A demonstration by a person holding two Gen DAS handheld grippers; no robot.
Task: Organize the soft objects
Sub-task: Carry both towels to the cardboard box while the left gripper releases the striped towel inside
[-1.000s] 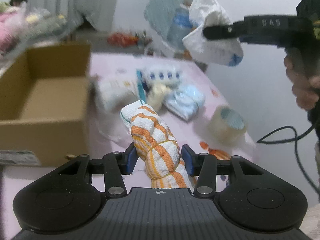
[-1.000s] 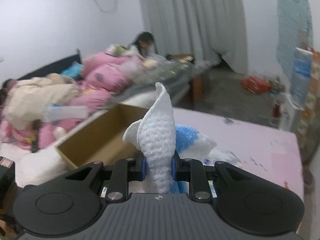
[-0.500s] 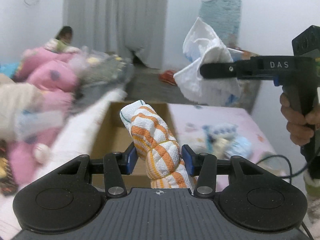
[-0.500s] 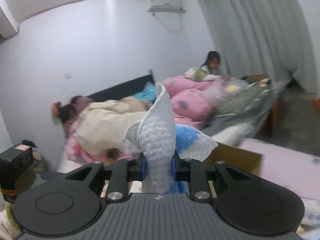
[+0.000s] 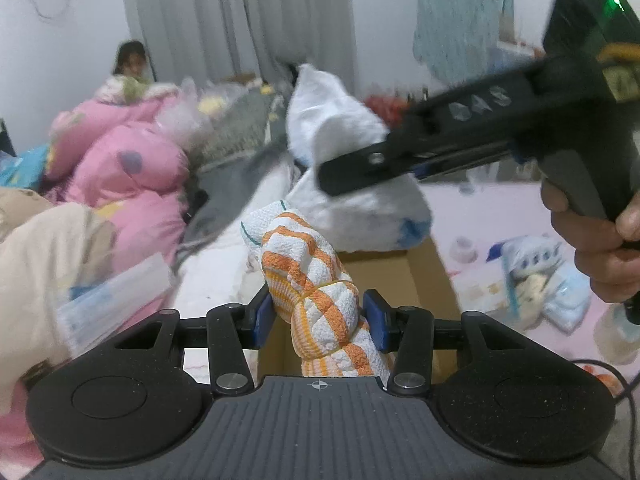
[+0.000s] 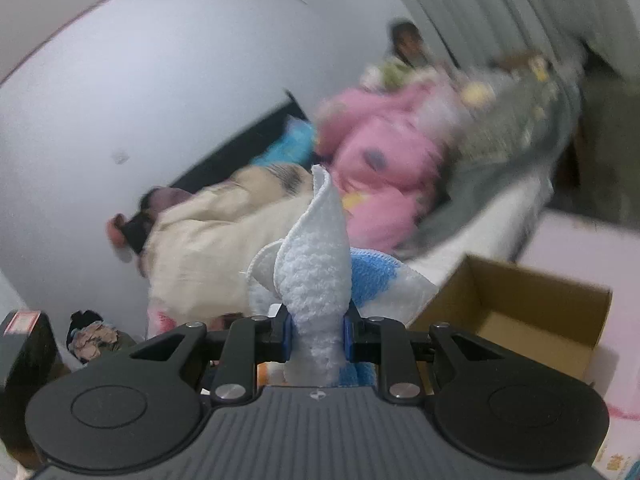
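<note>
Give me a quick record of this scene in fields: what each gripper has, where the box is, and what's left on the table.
left gripper: shut on orange striped towel
right gripper: shut on white and blue cloth
cardboard box: open, on the pink table
still on table: pale blue packets, blurred
background: bed with pink bedding

1. A pink quilt (image 5: 132,168) lies heaped on the bed, beside a cream blanket (image 6: 224,240).
2. Grey curtains (image 5: 240,16) hang behind.
3. A person (image 5: 134,66) sits at the far end of the bed.
4. A teal cloth (image 5: 460,16) hangs on the wall.
</note>
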